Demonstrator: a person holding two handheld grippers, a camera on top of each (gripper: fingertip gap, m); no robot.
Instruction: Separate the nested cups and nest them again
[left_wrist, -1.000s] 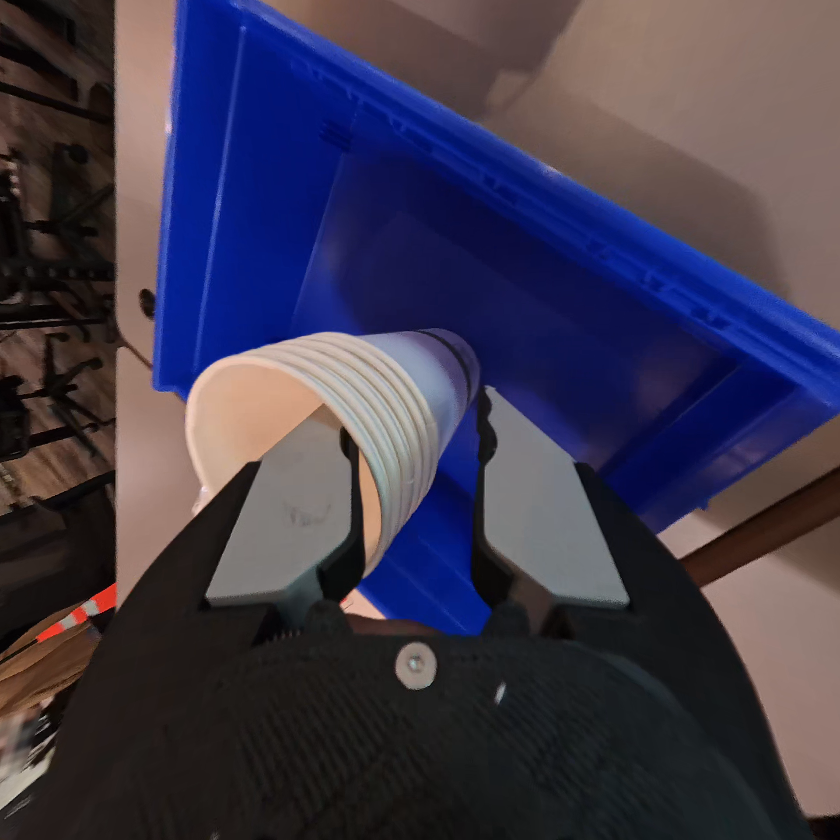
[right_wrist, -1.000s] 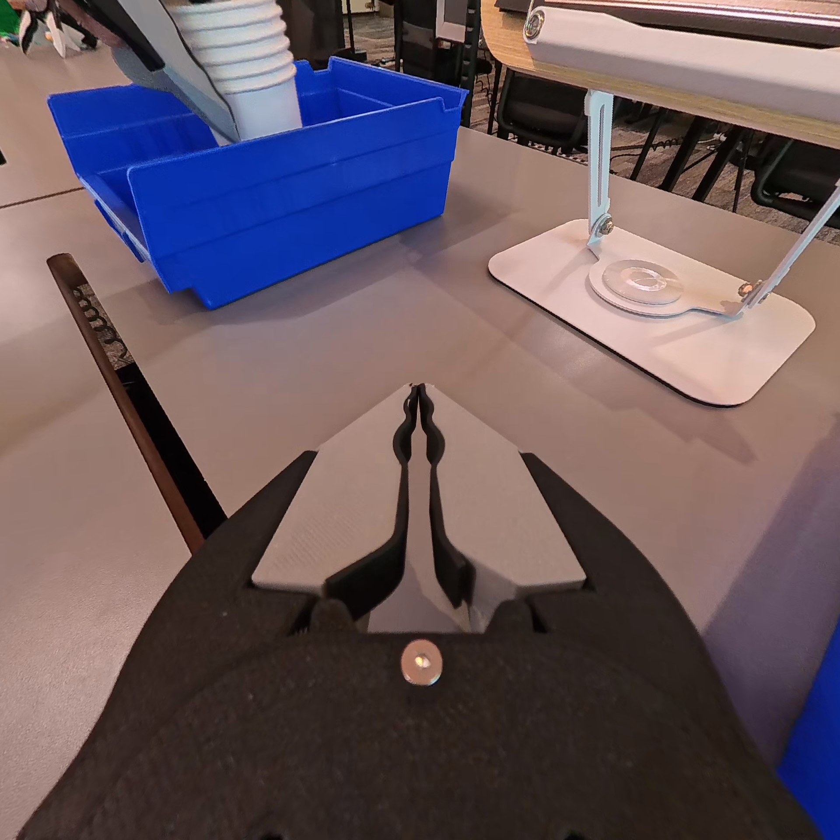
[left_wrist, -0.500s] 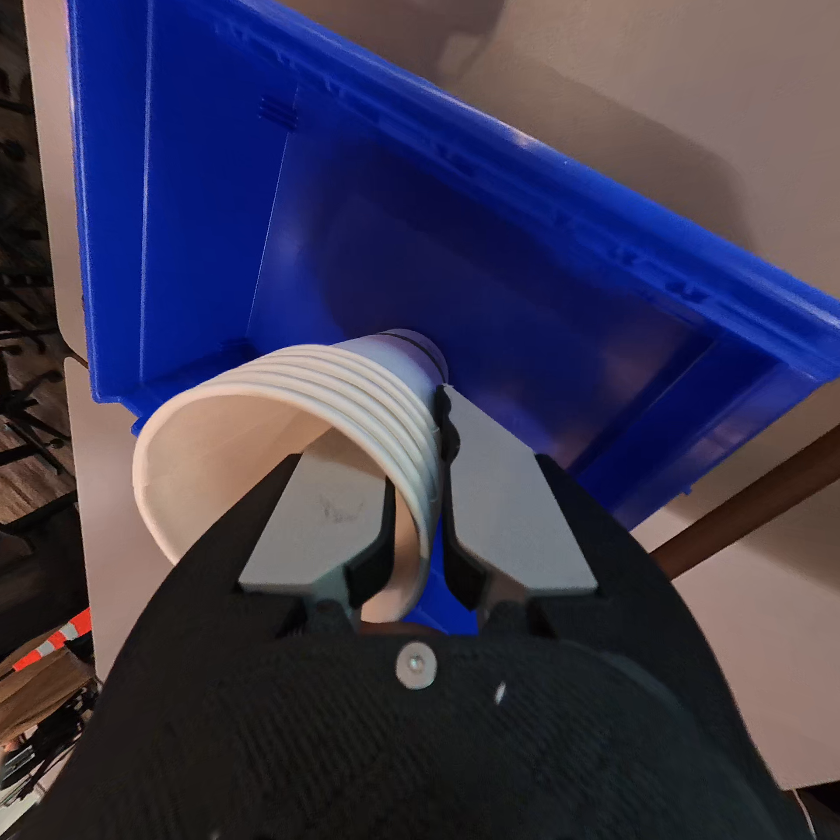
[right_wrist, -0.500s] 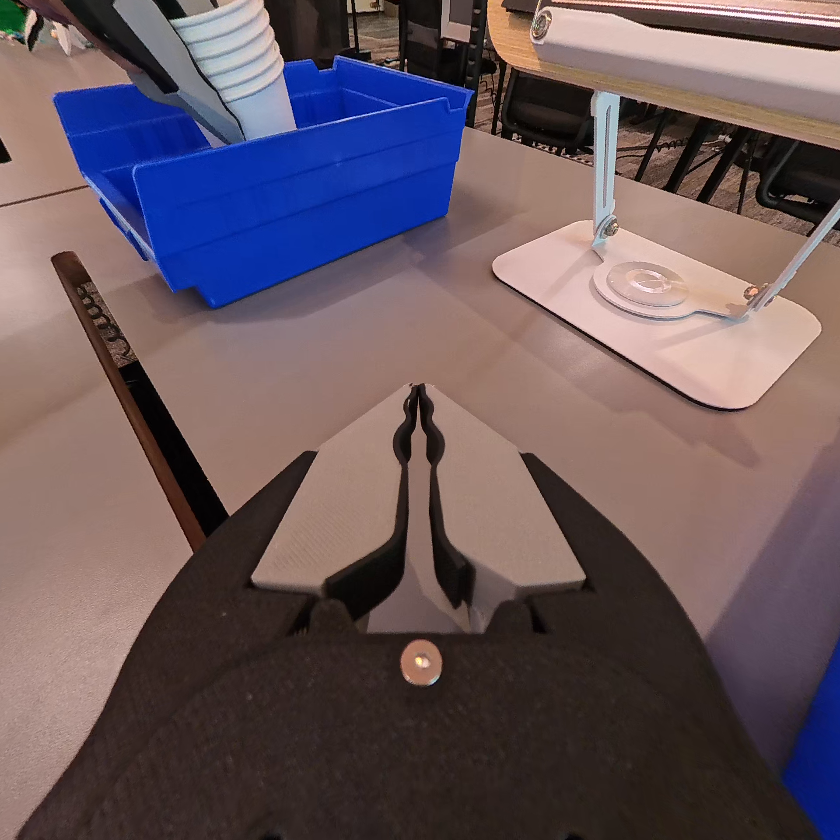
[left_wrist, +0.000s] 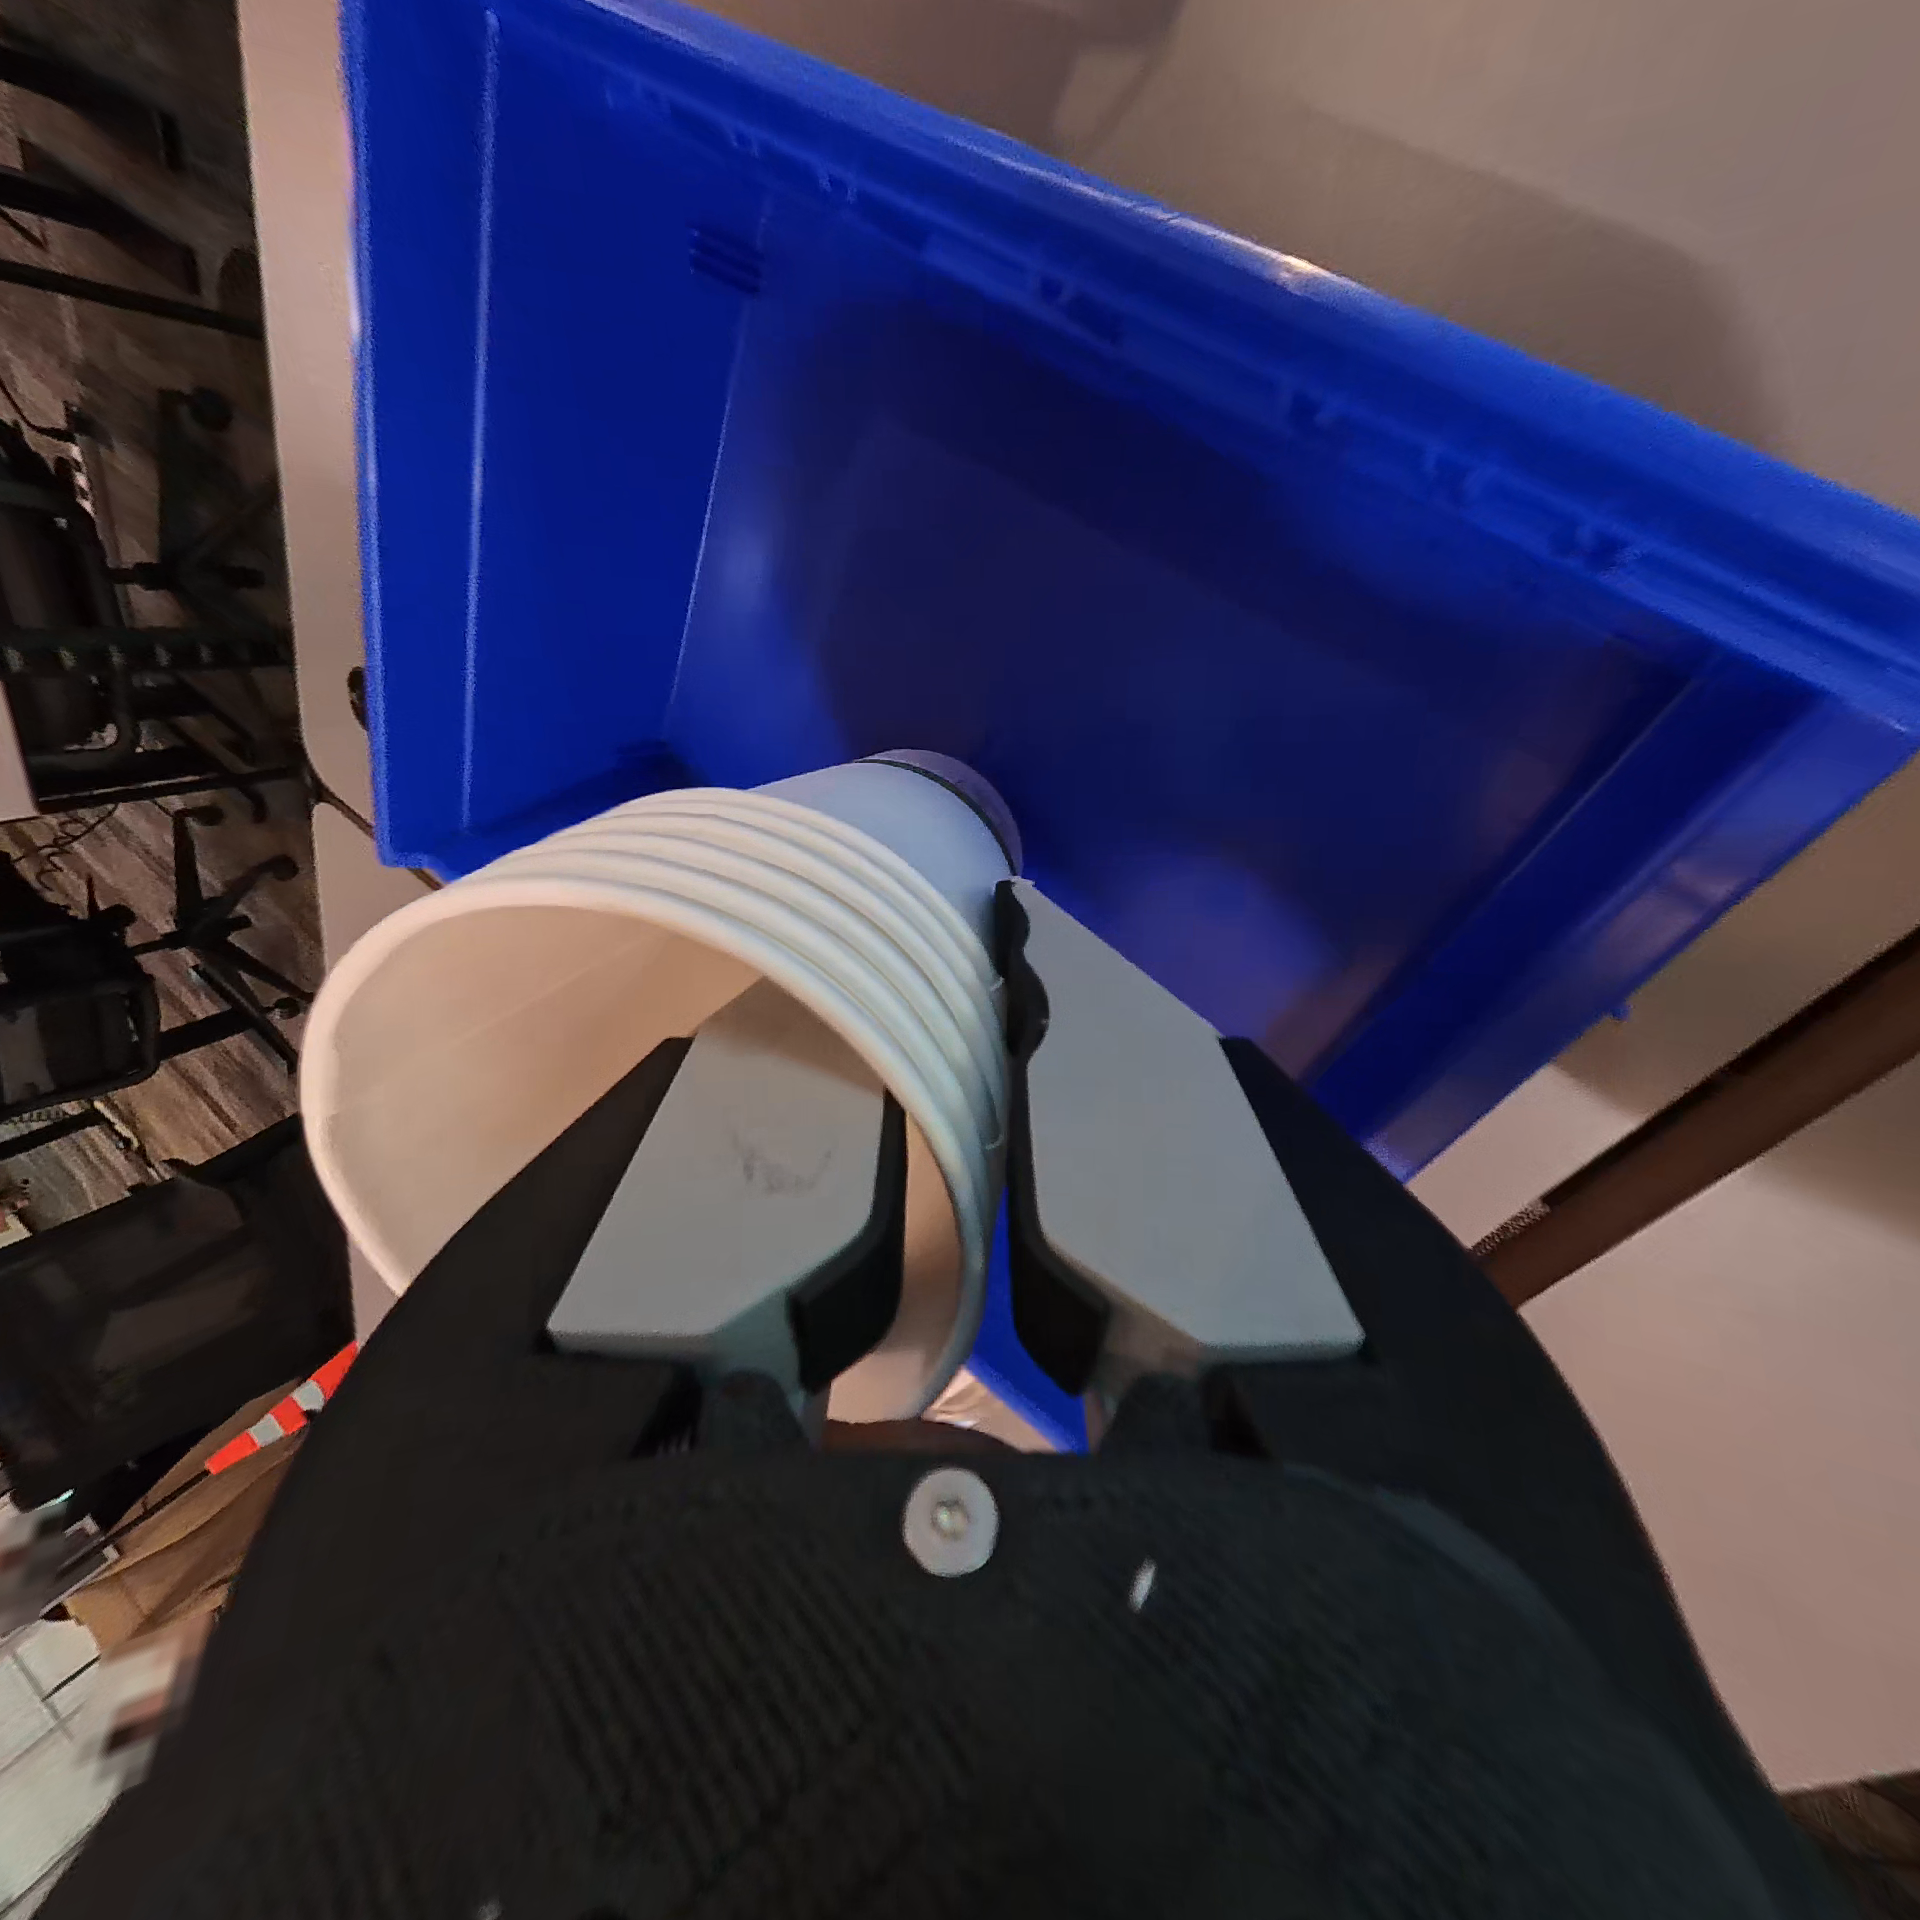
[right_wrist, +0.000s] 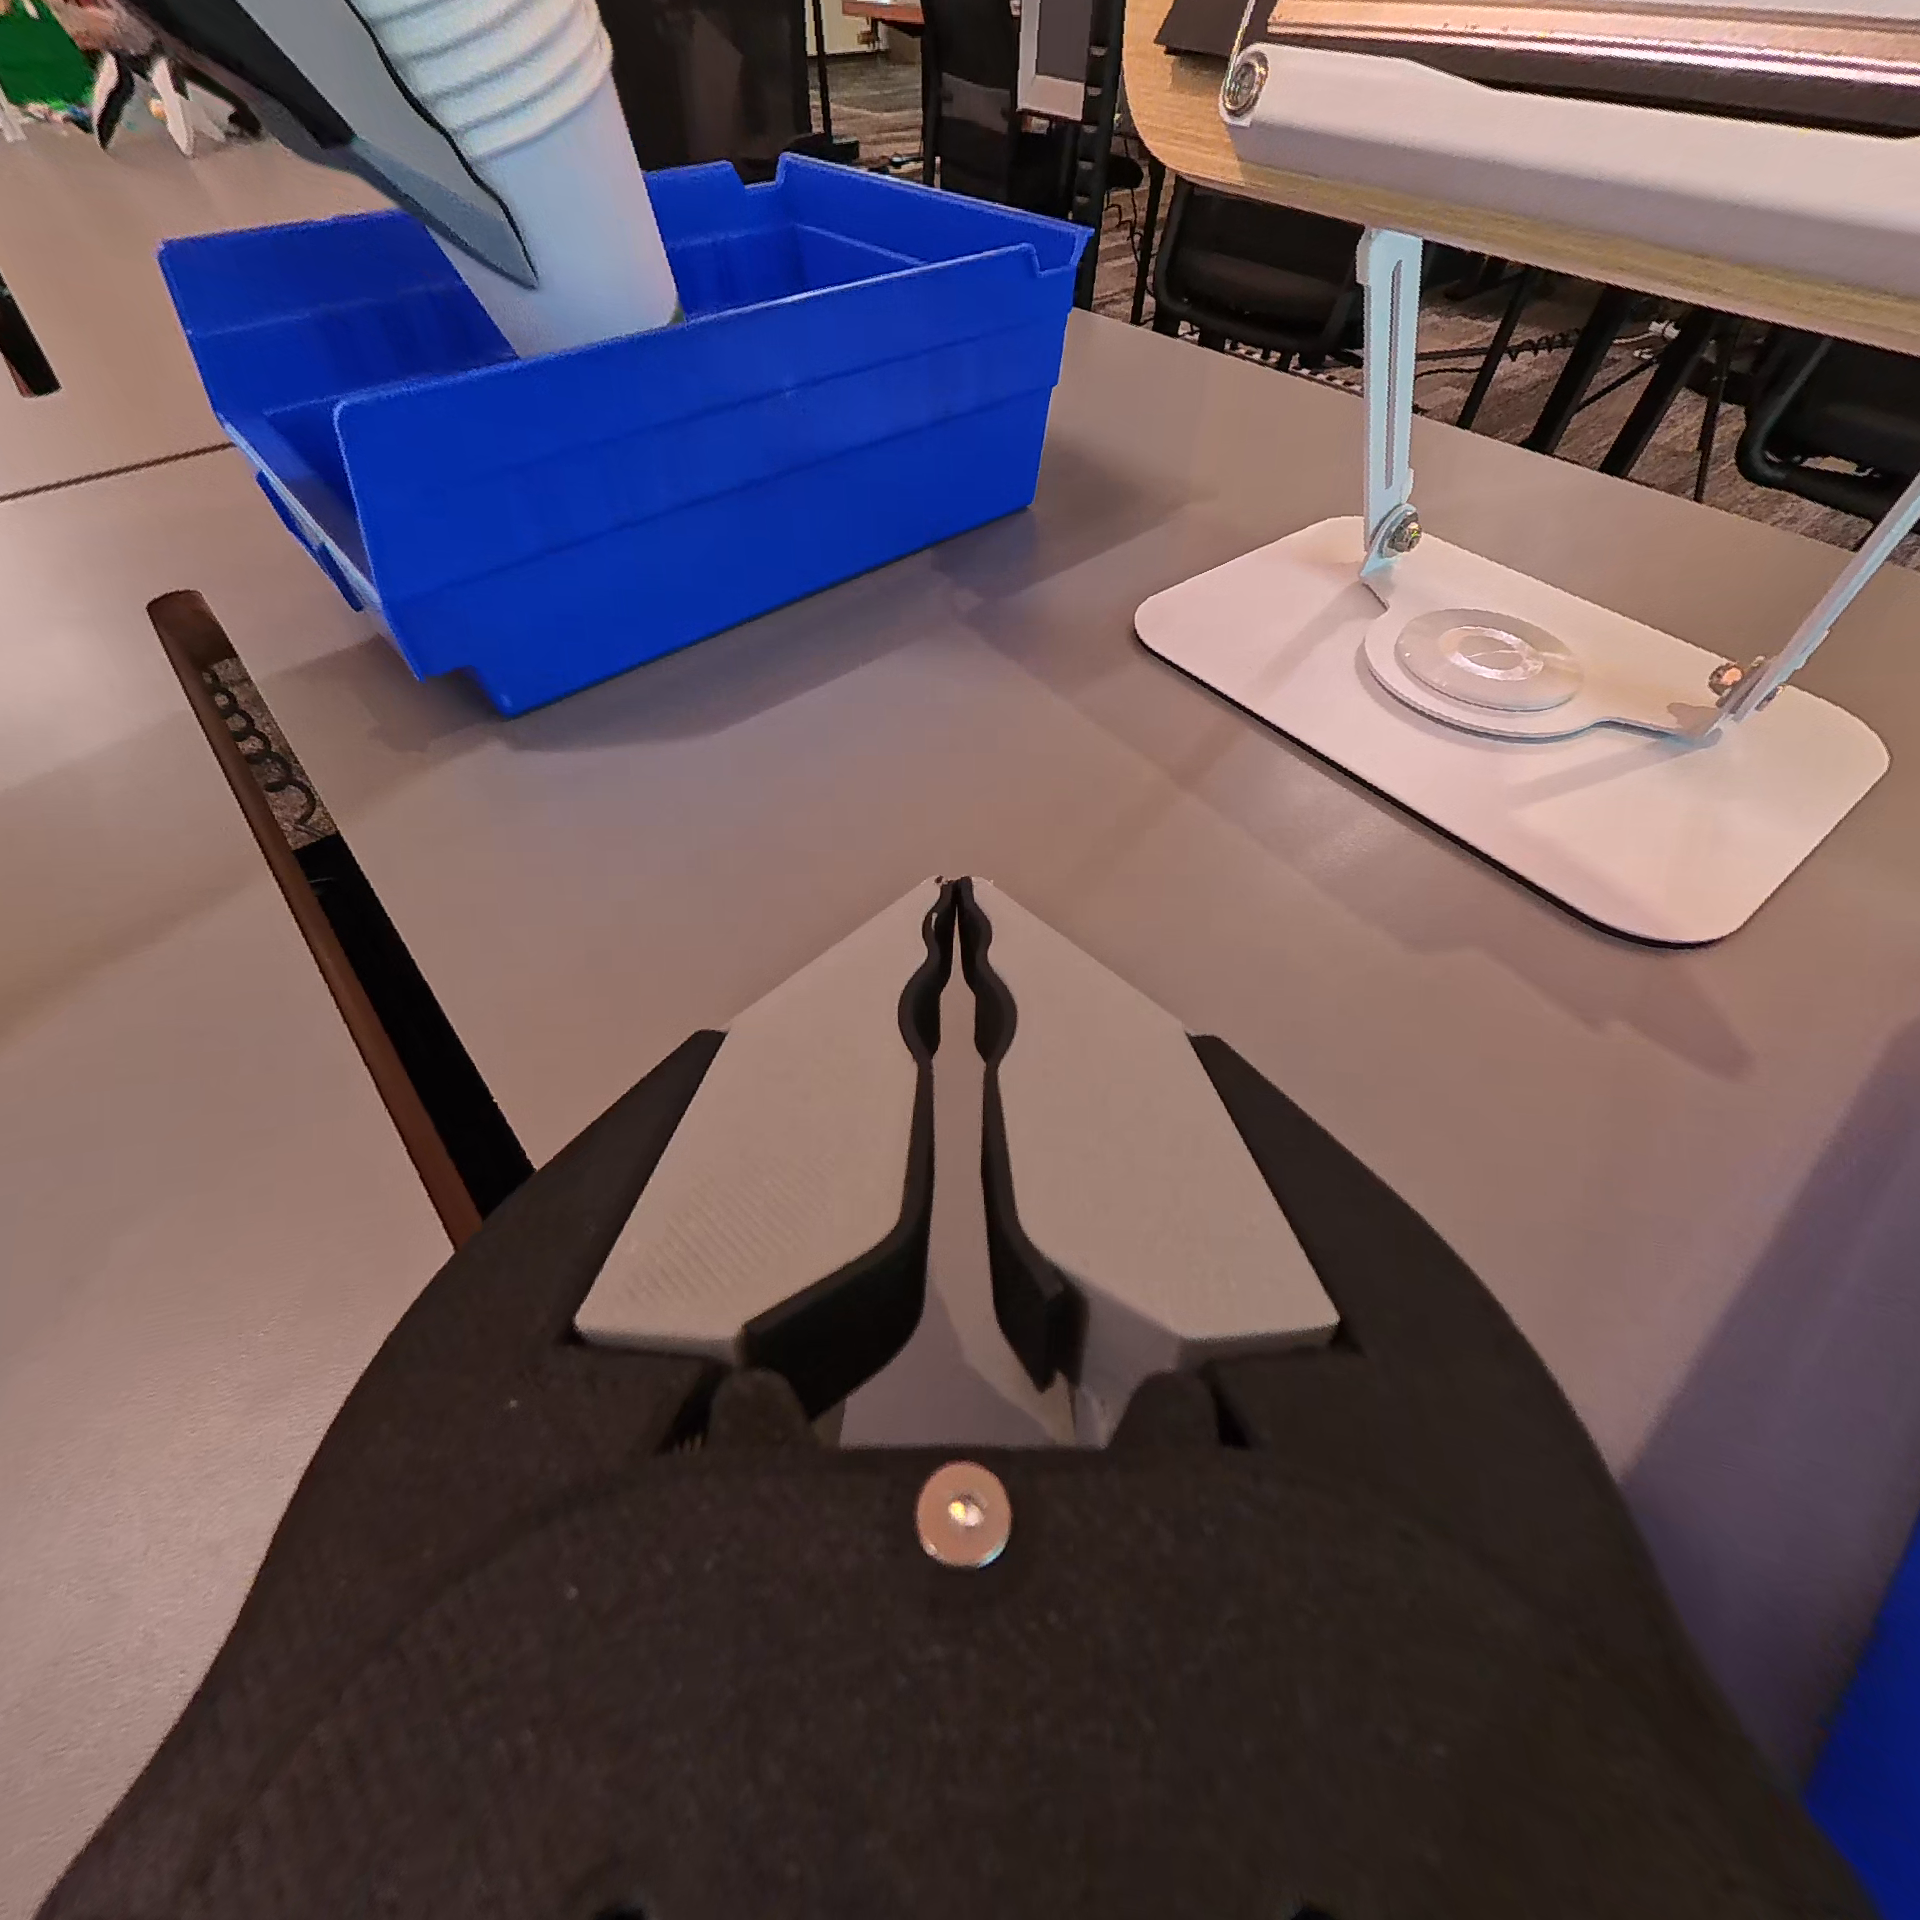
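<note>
Found the left gripper (left_wrist: 971, 1039) clenched on the stack of cups (left_wrist: 862, 883) — one finger inside the top cup's mouth, the other pressed on the outside of the ribbed rims; a second earlier had stood wider, outer finger clear of the wall, then closed by the half-second mark. Judged from that: grasp now made, stack ready to be carried or steadied for pulling cups apart; no cup yet separated, so task barely begun.

Saw the stack tilted, mouth toward 8 o'clock in the left wrist view, base pointing to 1 o'clock over the floor of the blue bin (left_wrist: 520, 416). From the right wrist view, spotted the same stack (right_wrist: 582, 208) at 11 o'clock with its base dipped behind the bin's (right_wrist: 675, 499) near wall; could not tell whether resting on the bin floor or hanging just above it.

Found the right gripper (right_wrist: 956, 894) closed on nothing, tips together, poised over the grey table (right_wrist: 1039, 831), as in both earlier views; noted only the bin looming nearer. Noted a white stand (right_wrist: 1558, 779) at 2 o'clock.

Read no brand or label anywhere — only a faint, illegible scribble on the left gripper's inner finger; cups plain white.
</note>
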